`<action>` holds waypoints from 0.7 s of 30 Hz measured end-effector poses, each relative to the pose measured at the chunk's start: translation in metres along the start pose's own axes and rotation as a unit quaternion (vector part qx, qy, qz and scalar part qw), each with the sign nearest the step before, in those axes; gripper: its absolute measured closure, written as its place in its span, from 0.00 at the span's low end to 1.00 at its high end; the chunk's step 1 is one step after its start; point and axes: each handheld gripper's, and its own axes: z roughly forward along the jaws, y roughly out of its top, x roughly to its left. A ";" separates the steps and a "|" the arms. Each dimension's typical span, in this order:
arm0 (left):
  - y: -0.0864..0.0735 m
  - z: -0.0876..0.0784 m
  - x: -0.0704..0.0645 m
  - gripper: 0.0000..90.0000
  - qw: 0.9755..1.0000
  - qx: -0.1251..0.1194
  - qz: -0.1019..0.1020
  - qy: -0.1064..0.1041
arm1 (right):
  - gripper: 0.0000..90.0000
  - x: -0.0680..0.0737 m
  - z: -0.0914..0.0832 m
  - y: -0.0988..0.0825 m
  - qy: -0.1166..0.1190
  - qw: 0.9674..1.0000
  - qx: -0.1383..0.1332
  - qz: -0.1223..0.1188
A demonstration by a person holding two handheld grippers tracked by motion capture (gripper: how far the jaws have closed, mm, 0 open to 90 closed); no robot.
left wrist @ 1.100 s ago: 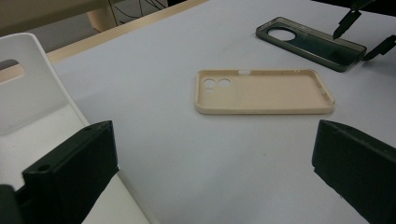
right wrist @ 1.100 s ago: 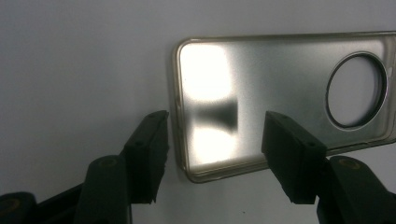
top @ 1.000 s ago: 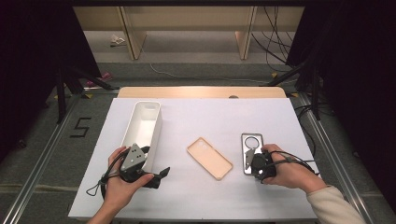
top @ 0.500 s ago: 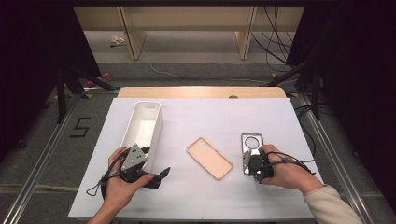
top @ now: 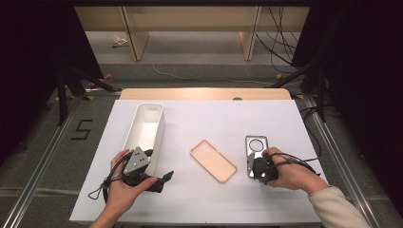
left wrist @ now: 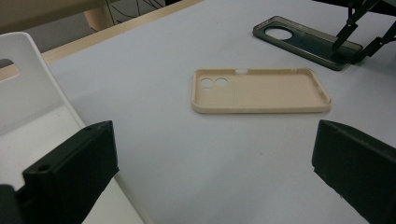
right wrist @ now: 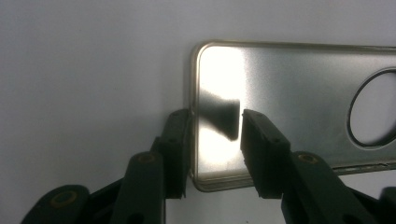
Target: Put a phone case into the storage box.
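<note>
At the near edge of the white-topped desk [top: 285, 123], the left gripper [top: 159, 180] rests with its jaws wide and nothing between them, beside a long white plastic bin [top: 145, 128]. The right gripper [top: 251, 167] has just been closing its jaws, which straddle the near rim of a dark translucent phone case [top: 255, 147], not yet pinching. Between the grippers lies a beige phone case [top: 213, 160]. Beyond the desk lie grey floor [top: 199, 47], cables and wooden legs.

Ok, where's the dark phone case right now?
In the high view the dark phone case lies flat on the table's right side, right of the beige case, its near end between the closing right gripper jaws.
</note>
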 end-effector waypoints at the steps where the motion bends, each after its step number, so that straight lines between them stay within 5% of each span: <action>1: 0.000 0.000 0.000 0.00 1.000 0.000 0.000 0.000 | 0.71 0.000 0.000 0.000 0.000 1.000 0.000 0.000; 21: 0.000 0.000 -0.001 0.00 1.000 0.001 0.002 -0.004 | 0.87 0.001 0.000 0.001 0.029 1.000 -0.006 -0.006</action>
